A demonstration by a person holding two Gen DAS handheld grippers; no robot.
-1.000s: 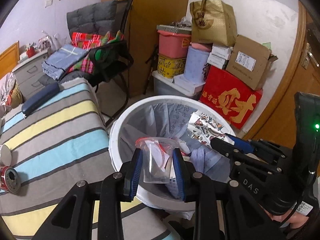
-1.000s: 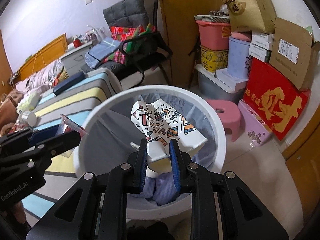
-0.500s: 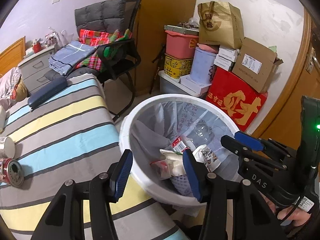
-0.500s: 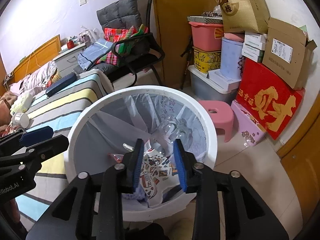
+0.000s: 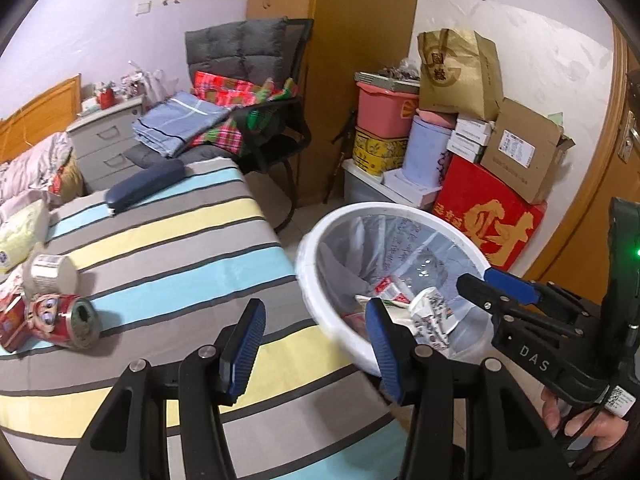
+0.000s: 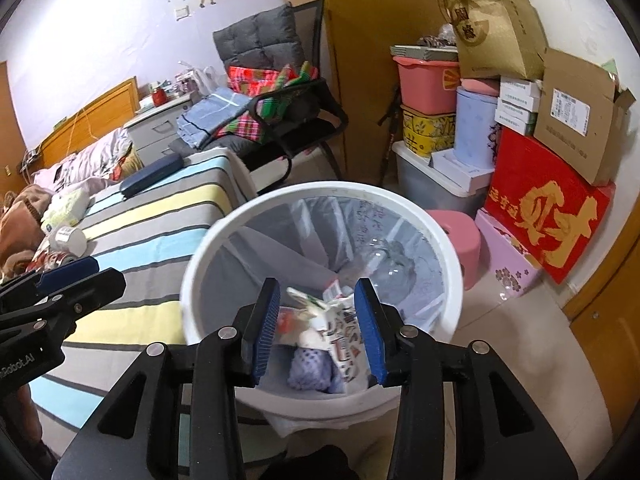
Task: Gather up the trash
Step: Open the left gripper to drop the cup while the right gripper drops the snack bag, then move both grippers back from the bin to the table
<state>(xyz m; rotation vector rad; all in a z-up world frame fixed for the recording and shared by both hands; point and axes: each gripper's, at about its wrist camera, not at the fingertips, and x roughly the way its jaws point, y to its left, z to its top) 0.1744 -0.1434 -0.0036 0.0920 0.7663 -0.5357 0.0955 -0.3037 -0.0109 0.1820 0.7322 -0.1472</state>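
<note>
A white bin [image 6: 320, 189] with a clear liner stands beside the striped bed [image 5: 168, 248]. Inside it lie a patterned paper carton [image 6: 344, 334], a small clear bag with red print [image 6: 285, 320] and a clear bottle [image 6: 386, 260]. My right gripper [image 6: 318, 328] hangs open over the bin's near side, nothing between its pads. My left gripper [image 5: 314, 346] is open and empty over the bed's edge, just left of the bin's rim [image 5: 384, 206]. On the bed at far left lie a crushed red can [image 5: 64, 320] and a white paper cup [image 5: 50, 274].
A tissue pack [image 5: 20, 232] and a dark blue case [image 5: 144, 186] lie on the bed. Behind it stands a black chair [image 5: 272, 136] piled with clothes. Stacked boxes [image 5: 488, 216] and a pink stool [image 6: 460, 236] crowd the wall past the bin.
Both grippers have opened: the clear bag and the patterned carton dropped into the bin. My left gripper has swung left toward the bed, bringing the can and cup into view.
</note>
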